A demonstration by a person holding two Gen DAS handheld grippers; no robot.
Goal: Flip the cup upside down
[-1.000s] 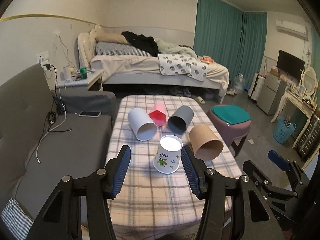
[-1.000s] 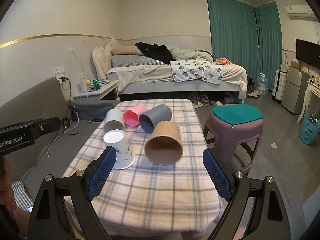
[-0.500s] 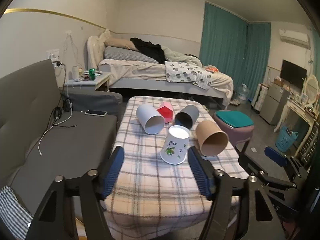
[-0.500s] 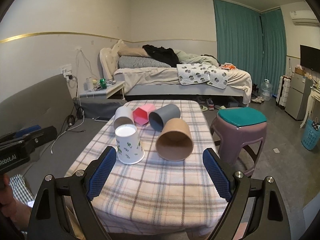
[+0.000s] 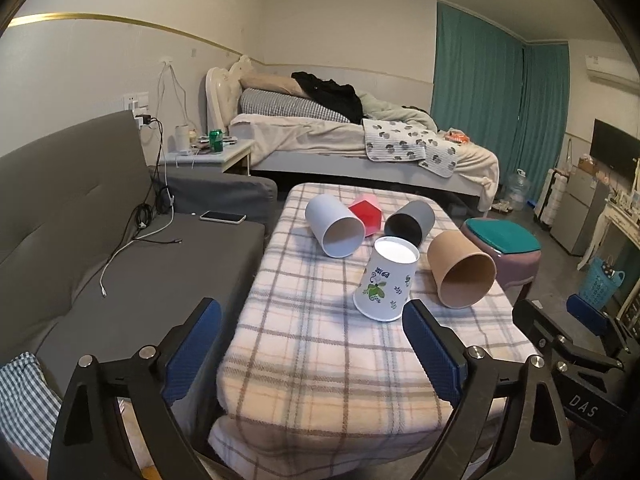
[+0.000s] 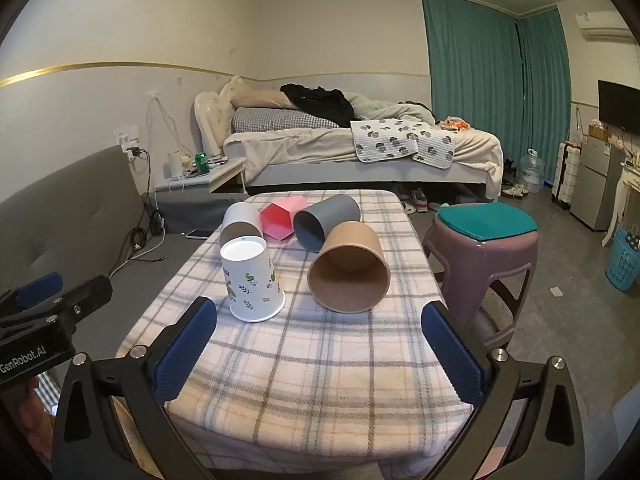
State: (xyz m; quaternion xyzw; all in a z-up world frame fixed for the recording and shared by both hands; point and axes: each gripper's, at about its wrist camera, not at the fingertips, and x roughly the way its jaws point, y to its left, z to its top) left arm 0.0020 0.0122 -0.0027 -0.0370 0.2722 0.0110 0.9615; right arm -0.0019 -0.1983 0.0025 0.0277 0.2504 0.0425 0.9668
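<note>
Left wrist view: the plaid-covered desk (image 5: 320, 344) runs away from the camera, its left edge along a grey sofa (image 5: 120, 248) and its near edge dropping off just beyond the fingers. The printed paper cup (image 5: 386, 284) stands upside down near the desk's middle, rim on the cloth, leaning slightly. Just right of it a brown cup (image 5: 460, 274) lies on its side; farther off lie a white cup (image 5: 332, 230), a red-pink cup (image 5: 366, 216) and a grey cup (image 5: 410, 224). Bare cloth stretches from the printed cup to the near edge. The left gripper (image 5: 312, 354) hangs level before the near edge, fingers wide, holding nothing.

Right wrist view: the desk's right edge faces a purple stool (image 6: 482, 248) across a strip of floor. The right gripper (image 6: 320, 346) hovers level over the near cloth, fingers wide and empty, the printed cup and brown cup beyond them.
</note>
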